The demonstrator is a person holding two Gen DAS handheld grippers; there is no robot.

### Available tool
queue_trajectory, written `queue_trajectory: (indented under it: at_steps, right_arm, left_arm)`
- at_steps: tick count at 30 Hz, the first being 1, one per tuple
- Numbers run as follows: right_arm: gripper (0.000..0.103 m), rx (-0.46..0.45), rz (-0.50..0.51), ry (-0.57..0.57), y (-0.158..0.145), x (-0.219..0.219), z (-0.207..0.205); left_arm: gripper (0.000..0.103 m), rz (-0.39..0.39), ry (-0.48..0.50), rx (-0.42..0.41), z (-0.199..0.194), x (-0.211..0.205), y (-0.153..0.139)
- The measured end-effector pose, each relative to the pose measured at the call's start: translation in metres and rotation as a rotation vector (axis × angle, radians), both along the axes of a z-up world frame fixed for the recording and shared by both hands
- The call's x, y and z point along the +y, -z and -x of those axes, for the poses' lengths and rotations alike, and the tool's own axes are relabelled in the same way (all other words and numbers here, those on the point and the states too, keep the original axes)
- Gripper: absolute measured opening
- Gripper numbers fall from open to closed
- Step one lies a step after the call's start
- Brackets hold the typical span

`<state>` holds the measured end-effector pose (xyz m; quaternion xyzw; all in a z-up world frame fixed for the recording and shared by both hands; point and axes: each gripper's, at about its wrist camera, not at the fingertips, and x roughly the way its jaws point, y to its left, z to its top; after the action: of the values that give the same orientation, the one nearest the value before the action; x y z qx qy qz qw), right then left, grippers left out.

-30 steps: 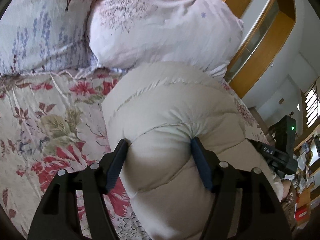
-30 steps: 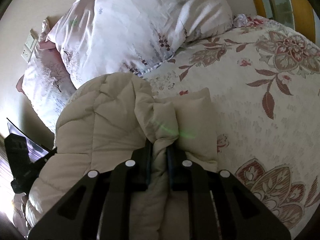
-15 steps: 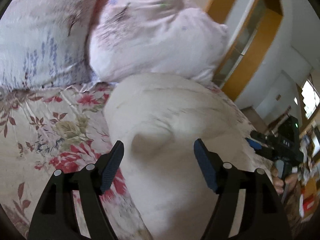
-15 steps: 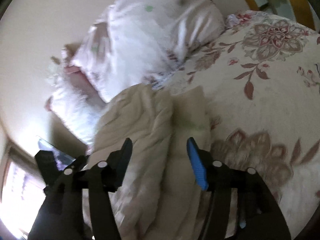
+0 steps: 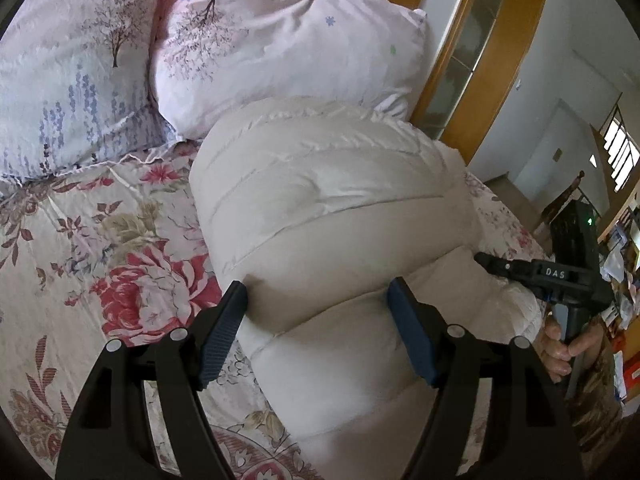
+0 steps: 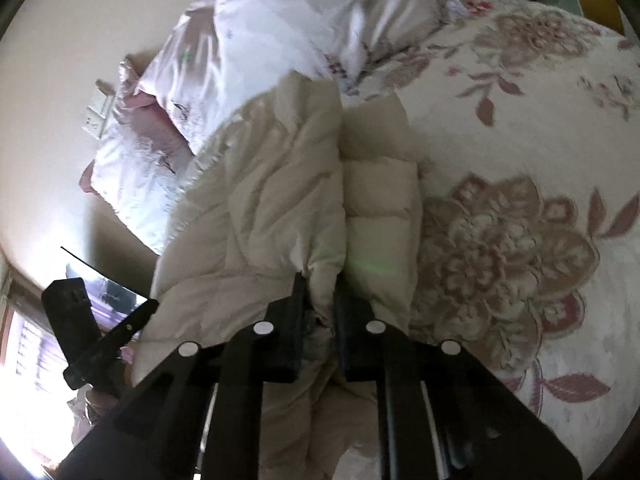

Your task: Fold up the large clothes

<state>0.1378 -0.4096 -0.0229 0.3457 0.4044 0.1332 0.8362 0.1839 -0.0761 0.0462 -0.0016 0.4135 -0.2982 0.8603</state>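
A beige puffy jacket (image 5: 328, 208) lies bundled on the bed, its far end against the pillows. My left gripper (image 5: 318, 288) stands wide around a thick bulge of it, and both blue pads (image 5: 224, 332) touch the padding. In the right wrist view the jacket (image 6: 272, 184) shows a raised fold along its middle. My right gripper (image 6: 320, 286) is closing, and its pads pinch the near end of that fold. Each gripper also shows in the other's view: the right gripper (image 5: 540, 274) held by a hand (image 5: 560, 344), and the left gripper (image 6: 100, 332) at the lower left.
Two floral pillows (image 5: 280, 40) (image 5: 60, 80) lie behind the jacket. The flowered bedspread (image 5: 120, 260) (image 6: 520, 160) spreads to both sides of it. A wooden frame (image 5: 480, 80) stands beyond the bed, with a cluttered room at the far right. A wall socket (image 6: 96, 116) is near the pillows.
My right gripper let go of the fold, opened wide, then shut on the fold again. My left gripper's squeeze on the bulge loosened and its jaws now stand wider. Both views shifted.
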Motion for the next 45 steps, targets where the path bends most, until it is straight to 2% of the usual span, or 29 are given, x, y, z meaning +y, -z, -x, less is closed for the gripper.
queue_trajectory:
  at_steps: [4,7,10,12,15,19,20,21,22,27,36,45]
  right_arm:
    - [0.013,0.018,0.028,0.009,0.013,0.007,0.004]
    - [0.014,0.025,0.055,-0.002,0.015,0.011,0.005]
    - [0.027,0.019,0.060,0.013,-0.002,0.000,0.004]
    - [0.051,-0.039,0.060,0.060,-0.020,-0.011,0.004]
    - [0.054,-0.122,0.039,0.111,-0.048,-0.024,-0.010]
    - [0.054,-0.113,0.061,0.104,-0.053,-0.015,-0.043]
    - [0.051,-0.096,0.059,0.095,-0.049,-0.010,-0.053]
    - [0.027,-0.083,0.060,0.091,-0.046,-0.008,-0.059]
    - [0.013,-0.074,0.071,0.091,-0.040,-0.004,-0.063]
    - [0.009,-0.029,0.102,0.179,-0.019,-0.008,-0.058]
    - [0.009,0.027,0.271,0.190,0.000,0.009,-0.067]
    - [0.010,0.058,0.267,0.178,0.012,0.007,-0.072]
  left_arm:
    - [0.078,-0.040,-0.012,0.004,-0.005,-0.007,0.014]
    - [0.082,-0.041,-0.020,0.042,-0.012,-0.008,0.029]
    - [0.082,-0.019,-0.021,0.061,-0.014,-0.005,0.030]
    - [0.082,-0.020,-0.018,0.063,-0.016,-0.004,0.030]
    - [0.082,-0.022,-0.018,0.063,-0.016,-0.006,0.031]
    - [0.082,-0.021,-0.020,0.066,-0.017,-0.006,0.031]
    - [0.082,-0.020,-0.021,0.066,-0.016,-0.006,0.031]
    - [0.083,-0.019,-0.023,0.067,-0.016,-0.006,0.031]
    - [0.083,-0.018,-0.025,0.067,-0.016,-0.006,0.031]
    - [0.085,0.001,-0.016,0.055,-0.013,-0.007,0.029]
    - [0.088,-0.035,-0.003,0.025,-0.013,-0.018,0.028]
    - [0.089,-0.082,0.005,0.000,-0.013,-0.025,0.029]
